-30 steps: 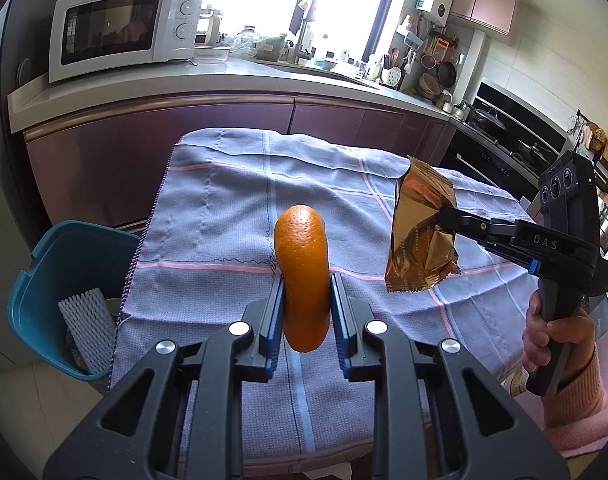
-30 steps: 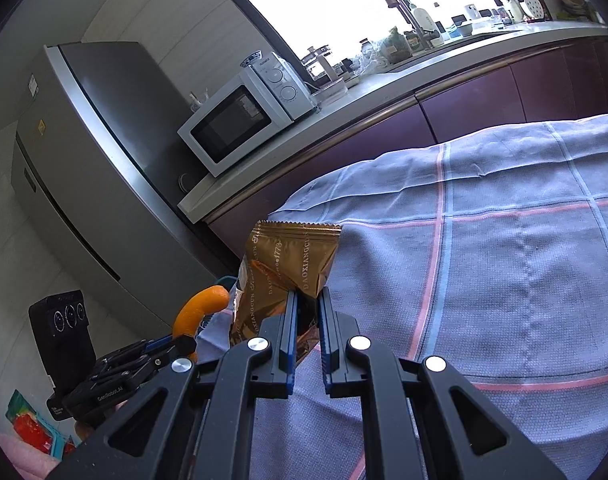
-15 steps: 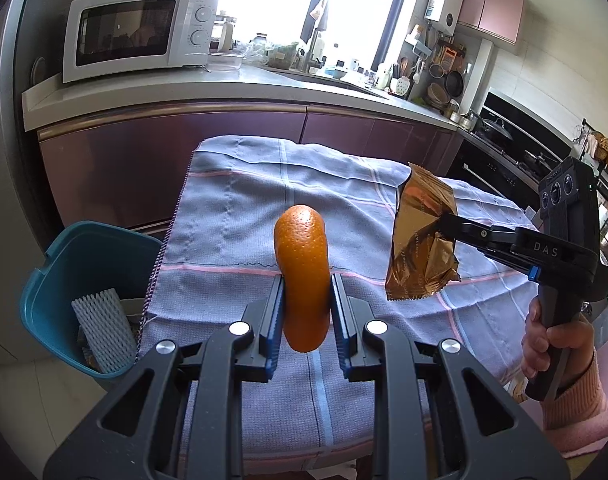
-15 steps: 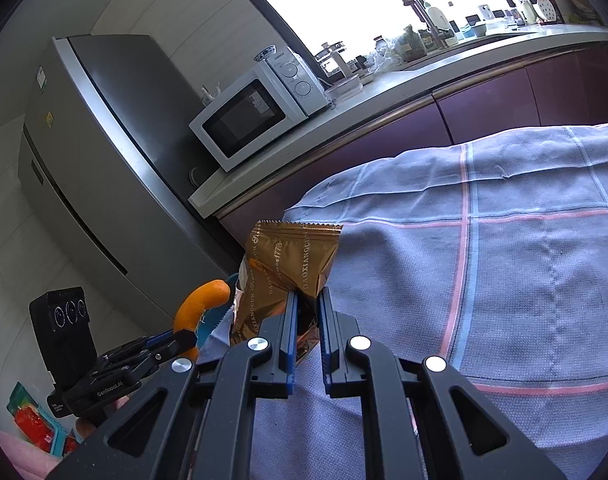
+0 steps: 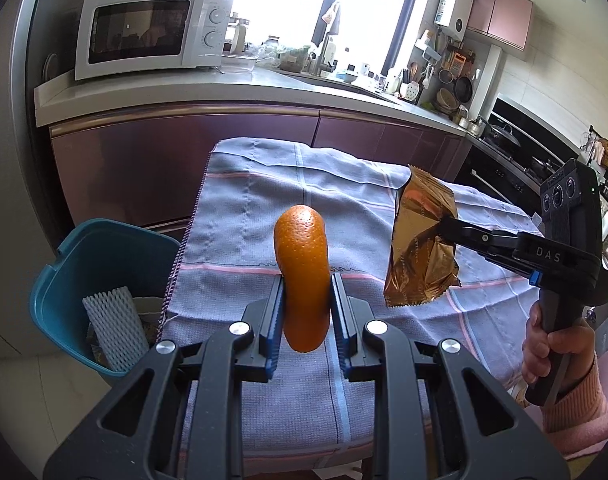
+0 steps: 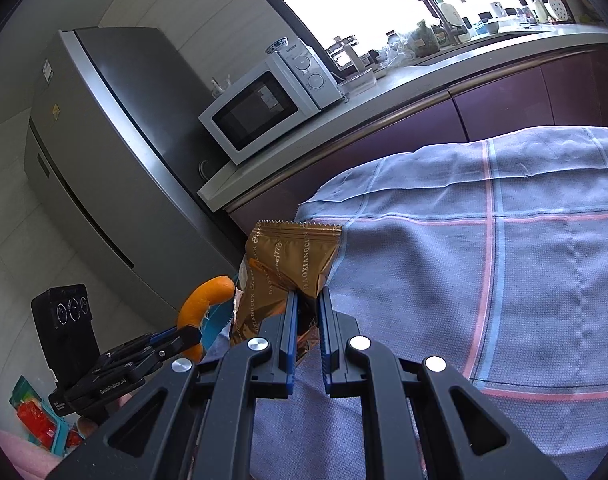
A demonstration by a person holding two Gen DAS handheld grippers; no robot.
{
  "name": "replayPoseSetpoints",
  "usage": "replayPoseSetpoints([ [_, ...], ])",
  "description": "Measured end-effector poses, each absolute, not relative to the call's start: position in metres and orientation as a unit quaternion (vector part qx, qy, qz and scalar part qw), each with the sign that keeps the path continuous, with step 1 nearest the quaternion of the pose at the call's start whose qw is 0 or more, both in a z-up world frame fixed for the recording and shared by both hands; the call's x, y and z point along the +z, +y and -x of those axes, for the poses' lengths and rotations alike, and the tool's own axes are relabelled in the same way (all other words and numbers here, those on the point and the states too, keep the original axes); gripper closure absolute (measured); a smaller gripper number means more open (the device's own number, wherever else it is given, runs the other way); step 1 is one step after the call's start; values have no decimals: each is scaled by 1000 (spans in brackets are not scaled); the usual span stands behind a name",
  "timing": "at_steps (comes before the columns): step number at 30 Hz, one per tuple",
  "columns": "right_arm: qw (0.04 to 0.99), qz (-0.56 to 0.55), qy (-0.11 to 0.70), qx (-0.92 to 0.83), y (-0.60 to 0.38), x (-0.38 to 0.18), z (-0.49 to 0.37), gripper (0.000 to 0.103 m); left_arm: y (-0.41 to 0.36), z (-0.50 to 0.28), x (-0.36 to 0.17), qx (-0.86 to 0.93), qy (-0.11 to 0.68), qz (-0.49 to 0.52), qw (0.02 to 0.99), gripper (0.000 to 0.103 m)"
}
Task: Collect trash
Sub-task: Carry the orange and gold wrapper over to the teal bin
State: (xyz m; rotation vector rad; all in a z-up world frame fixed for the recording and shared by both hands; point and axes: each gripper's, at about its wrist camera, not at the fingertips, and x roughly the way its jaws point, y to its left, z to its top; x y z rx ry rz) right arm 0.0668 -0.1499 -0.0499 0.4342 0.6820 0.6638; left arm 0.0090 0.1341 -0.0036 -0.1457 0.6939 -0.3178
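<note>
My left gripper (image 5: 306, 296) is shut on a curved piece of orange peel (image 5: 303, 264) and holds it above the cloth-covered table (image 5: 264, 200). My right gripper (image 6: 306, 300) is shut on a crumpled gold snack wrapper (image 6: 288, 264), held above the table's left part; the wrapper also shows in the left wrist view (image 5: 422, 248). The right gripper (image 5: 444, 226) sits to the right of the peel. The left gripper (image 6: 192, 334) with the peel (image 6: 204, 302) shows low left in the right wrist view. A teal bin (image 5: 64, 280) stands on the floor left of the table.
The bin holds a white foam net (image 5: 114, 328) and other scraps. A purple kitchen counter (image 5: 184, 92) with a microwave (image 5: 148, 38) runs behind the table. A grey fridge (image 6: 96, 168) stands at the counter's left end. A stove (image 5: 504, 140) is at far right.
Both grippers have shifted left toward the bin side while keeping their loads. The bin shows more fully in the left wrist view.
</note>
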Motion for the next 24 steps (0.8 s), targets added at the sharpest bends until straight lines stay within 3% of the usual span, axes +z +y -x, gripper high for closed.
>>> replayPoseSetpoints([
  [24, 858, -195, 328, 343, -119, -46, -76, 94, 152, -9, -3, -131, 336, 78, 930, 81],
])
